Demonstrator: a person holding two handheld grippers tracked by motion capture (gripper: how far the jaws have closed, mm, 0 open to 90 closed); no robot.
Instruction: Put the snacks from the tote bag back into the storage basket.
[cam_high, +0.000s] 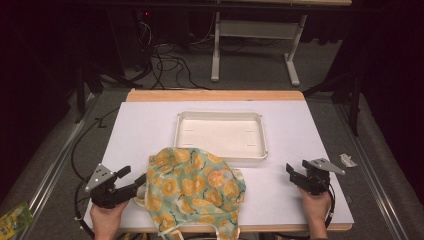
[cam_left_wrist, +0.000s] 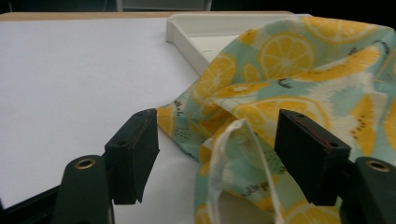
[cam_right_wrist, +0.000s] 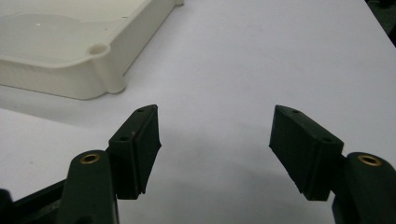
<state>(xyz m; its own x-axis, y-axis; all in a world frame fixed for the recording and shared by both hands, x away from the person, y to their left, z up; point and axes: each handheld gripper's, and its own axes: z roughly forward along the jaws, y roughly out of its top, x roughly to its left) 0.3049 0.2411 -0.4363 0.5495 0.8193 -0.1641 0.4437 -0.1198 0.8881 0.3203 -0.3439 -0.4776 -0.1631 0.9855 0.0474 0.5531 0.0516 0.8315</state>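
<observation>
White tabletop (cam_high: 150, 130) spreads bare ahead of both grippers. Beyond them sits a cream plastic tray (cam_high: 220, 120); the right gripper view shows its rounded corner. Lemon-print cloth (cam_high: 195, 192) lies heaped just beside the left gripper (cam_high: 132, 181), overhanging the near table edge. The left gripper view shows its white strap (cam_left_wrist: 243, 154) between wide, untouching jaws. Right gripper (cam_high: 295, 172), also wide, holds nothing.
</observation>
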